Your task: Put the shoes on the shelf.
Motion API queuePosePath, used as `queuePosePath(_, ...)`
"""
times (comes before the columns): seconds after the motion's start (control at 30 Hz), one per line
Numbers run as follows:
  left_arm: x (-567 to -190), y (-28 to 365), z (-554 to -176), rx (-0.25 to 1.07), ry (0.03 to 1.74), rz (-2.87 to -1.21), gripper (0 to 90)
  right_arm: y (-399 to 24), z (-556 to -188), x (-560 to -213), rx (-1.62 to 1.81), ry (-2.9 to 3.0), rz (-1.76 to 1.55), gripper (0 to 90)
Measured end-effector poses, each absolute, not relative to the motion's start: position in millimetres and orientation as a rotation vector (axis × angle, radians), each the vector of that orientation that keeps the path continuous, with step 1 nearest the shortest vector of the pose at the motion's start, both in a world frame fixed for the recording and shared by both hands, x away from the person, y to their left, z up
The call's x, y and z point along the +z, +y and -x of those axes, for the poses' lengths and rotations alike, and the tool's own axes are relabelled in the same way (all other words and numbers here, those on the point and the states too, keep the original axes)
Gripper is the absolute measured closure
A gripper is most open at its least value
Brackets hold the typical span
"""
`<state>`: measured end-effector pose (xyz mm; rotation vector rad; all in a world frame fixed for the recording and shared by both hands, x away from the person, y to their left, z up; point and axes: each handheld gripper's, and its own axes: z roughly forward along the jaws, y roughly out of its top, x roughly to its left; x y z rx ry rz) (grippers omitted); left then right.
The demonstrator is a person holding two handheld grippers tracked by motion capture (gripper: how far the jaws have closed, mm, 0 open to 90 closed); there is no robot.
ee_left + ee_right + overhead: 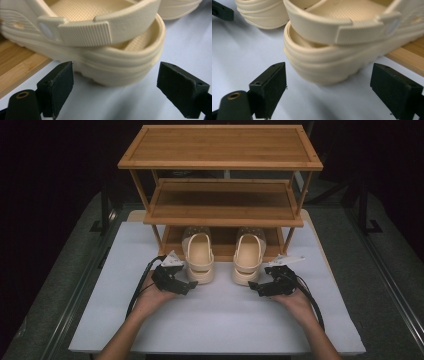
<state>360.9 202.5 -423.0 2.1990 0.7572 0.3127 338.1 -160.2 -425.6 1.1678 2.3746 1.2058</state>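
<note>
A wooden rack [220,195] with three shelves stood at the far side of the white mat [215,315]. The two cream clogs sat side by side with toes under the lowest shelf and heels out on the mat: the left clog [199,257] and the right clog [248,258]. The left gripper [191,284] lay just near of the left clog's heel, jaws spread wide and holding nothing (the heel sat beyond the pads, apart from them). The right gripper [252,285] mirrored it at the right clog's heel, likewise released. No writing could be read on the clogs' straps.
</note>
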Motion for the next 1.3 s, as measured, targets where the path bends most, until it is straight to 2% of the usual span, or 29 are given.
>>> queuePosePath(0.2,-426,196,-372,0.291,0.728,-2.210,9.0,-153,-346,-427,1.195,2.382,-1.144,12.9)
queuePosePath(0.63,-425,172,-398,0.268,0.652,-2.218,9.1,-137,-366,-429,1.186,2.374,-1.094,10.1)
queuePosePath(1.3,-419,169,-441,0.285,0.653,-2.193,8.4,-128,-405,-429,1.180,2.336,-1.130,9.2)
